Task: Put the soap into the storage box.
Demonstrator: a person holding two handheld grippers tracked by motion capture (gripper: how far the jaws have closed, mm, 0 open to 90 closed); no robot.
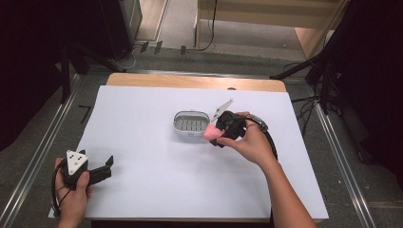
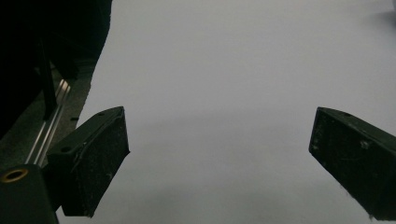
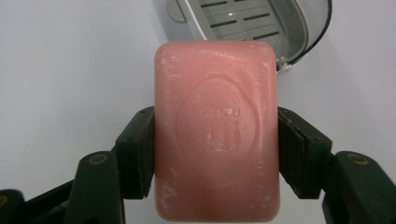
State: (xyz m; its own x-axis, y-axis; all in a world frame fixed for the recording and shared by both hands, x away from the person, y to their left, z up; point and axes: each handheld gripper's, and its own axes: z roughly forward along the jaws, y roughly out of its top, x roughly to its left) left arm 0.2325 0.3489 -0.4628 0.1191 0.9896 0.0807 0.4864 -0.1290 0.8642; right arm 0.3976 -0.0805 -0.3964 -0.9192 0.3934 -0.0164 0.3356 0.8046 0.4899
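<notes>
Your white sheet [image 1: 157, 190] covers nearly the whole table [image 1: 195, 81], leaving only a strip of wood bare along the far edge. Most of that sheet is open: the near half between your two hands is bare, and so is the far left quarter. The one thing standing on it is the grey soap dish [image 1: 190, 125], just right of centre, with a slotted drain insert inside. Metal rails [image 1: 43, 152] run along both sides of the table, below its edges.

Your right gripper [image 1: 219, 129] sits just beside the dish's right end, pointing left toward it. Its jaws are clamped on a pink soap bar [image 3: 217, 126], one on each long side, gripping it around the middle. In the right gripper view the bar's embossed face points at the camera and the dish lies just beyond the bar's far end; you cannot tell whether the bar touches the dish rim. Your right hand [image 1: 252, 142] wraps the gripper from behind, forearm running in from the lower right.

Your left gripper [image 1: 107, 164] rests near the sheet's near left corner, well apart from the dish, jaws spread wide with nothing between them. Your left hand [image 1: 73, 187] holds it low, pointing right.
</notes>
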